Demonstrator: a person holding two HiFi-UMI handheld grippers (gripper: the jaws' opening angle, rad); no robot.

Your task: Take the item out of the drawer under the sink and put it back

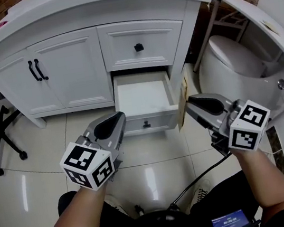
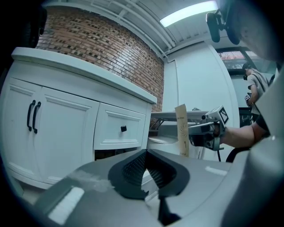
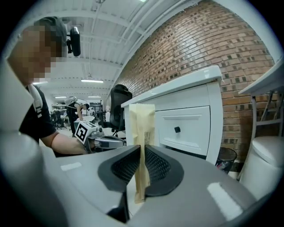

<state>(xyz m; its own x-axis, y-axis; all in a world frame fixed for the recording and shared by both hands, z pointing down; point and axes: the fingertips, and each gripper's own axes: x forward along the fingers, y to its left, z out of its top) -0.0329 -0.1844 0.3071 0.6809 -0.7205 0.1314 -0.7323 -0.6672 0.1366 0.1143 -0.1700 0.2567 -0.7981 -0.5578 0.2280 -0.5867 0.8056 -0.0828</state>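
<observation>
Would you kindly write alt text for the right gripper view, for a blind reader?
The right tool grips a flat tan paper packet upright between its jaws. Behind it stand a white vanity and a brick wall.

The vanity cabinet [image 1: 70, 68] is finished in plain white. Black bar handles [image 1: 37, 70] are fitted on its left doors, and a black knob [image 1: 139, 47] on the upper drawer. The open drawer [image 1: 142, 97] is white inside and out. The packet [image 3: 142, 124] is made of tan paper and marked with small dark print. The left gripper [image 2: 145, 153] and right gripper [image 1: 193, 103] are coloured grey, with pads [image 3: 157, 166] in black with a fine grid texture. The marker cubes [image 1: 87, 164] are white, patterned with black squares. The floor [image 1: 34, 175] is tiled in glossy cream. The brick wall [image 2: 102, 44] is red-brown with pale mortar lines. The toilet [image 1: 235, 63], far right, is white. The chair base [image 1: 1, 132], far left, is black.
</observation>
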